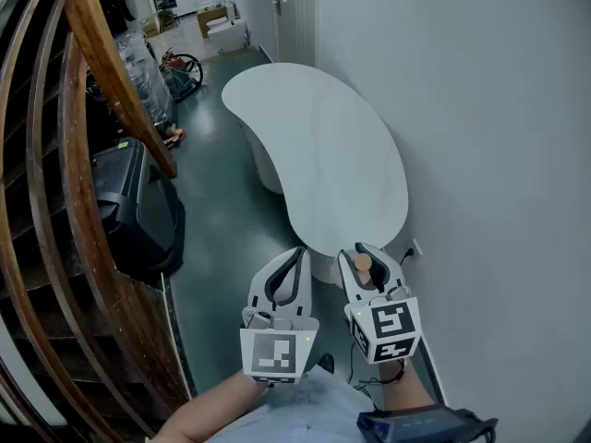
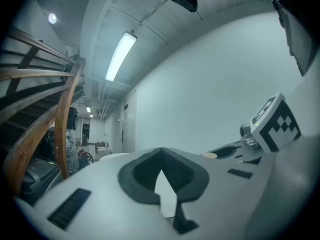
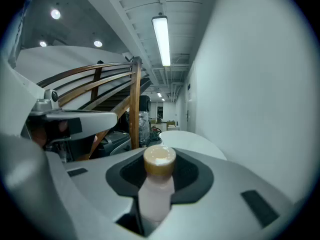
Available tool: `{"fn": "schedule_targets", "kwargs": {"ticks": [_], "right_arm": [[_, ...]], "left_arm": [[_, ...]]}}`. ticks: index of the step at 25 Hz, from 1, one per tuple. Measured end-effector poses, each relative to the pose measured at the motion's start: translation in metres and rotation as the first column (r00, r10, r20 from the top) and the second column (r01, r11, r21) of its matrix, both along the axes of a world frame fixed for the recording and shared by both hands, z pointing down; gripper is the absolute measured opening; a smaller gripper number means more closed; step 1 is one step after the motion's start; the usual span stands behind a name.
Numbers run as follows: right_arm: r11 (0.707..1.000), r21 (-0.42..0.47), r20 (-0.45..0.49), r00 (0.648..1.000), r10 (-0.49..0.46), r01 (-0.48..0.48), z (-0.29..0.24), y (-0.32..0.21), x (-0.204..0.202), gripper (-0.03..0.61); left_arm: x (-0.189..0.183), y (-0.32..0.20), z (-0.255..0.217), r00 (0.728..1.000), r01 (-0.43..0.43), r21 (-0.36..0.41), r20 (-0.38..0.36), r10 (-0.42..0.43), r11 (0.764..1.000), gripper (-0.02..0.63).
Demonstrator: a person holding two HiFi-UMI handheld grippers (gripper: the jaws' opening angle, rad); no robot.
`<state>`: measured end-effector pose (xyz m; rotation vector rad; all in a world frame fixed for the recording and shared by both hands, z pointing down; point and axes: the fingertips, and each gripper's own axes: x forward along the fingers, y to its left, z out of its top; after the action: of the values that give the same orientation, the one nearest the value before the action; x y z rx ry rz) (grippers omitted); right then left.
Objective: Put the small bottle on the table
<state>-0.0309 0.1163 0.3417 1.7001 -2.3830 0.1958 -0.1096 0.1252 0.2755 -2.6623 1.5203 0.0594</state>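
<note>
A small pale-pink bottle (image 3: 156,194) with a tan cap (image 1: 363,263) stands upright between the jaws of my right gripper (image 1: 369,268), which is shut on it. In the right gripper view the cap rises just above the dark jaw pads. My left gripper (image 1: 288,270) hangs beside it on the left, jaws shut, with nothing between them. Both grippers hover over the floor just short of the near end of the white kidney-shaped table (image 1: 319,150). The same table (image 3: 192,141) lies ahead in the right gripper view.
A white wall (image 1: 480,118) runs along the right of the table. Curved wooden stair rails (image 1: 88,109) and a black machine (image 1: 129,206) stand at the left. Boxes and a red-wheeled cart (image 1: 180,67) sit far down the green floor (image 1: 226,247).
</note>
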Motion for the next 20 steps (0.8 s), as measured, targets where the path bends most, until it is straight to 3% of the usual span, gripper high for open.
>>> {"fn": "schedule_targets", "kwargs": {"ticks": [6,16,20], "right_arm": [[1.0,0.003,0.002,1.0,0.001,-0.001,-0.003,0.002,0.002,0.107],[1.0,0.012,0.023,0.999,-0.023,0.022,-0.005,0.007,0.008,0.106],[0.999,0.022,0.024,0.999,-0.046,0.045,-0.008,0.006,0.017,0.106]], "left_arm": [[0.001,0.002,-0.003,1.0,0.002,-0.002,-0.007,-0.002,1.0,-0.002],[0.008,0.009,0.006,0.998,0.012,-0.021,0.068,-0.011,1.0,-0.002],[0.017,0.01,0.005,0.998,0.034,-0.012,0.062,-0.034,0.999,-0.002]]}}
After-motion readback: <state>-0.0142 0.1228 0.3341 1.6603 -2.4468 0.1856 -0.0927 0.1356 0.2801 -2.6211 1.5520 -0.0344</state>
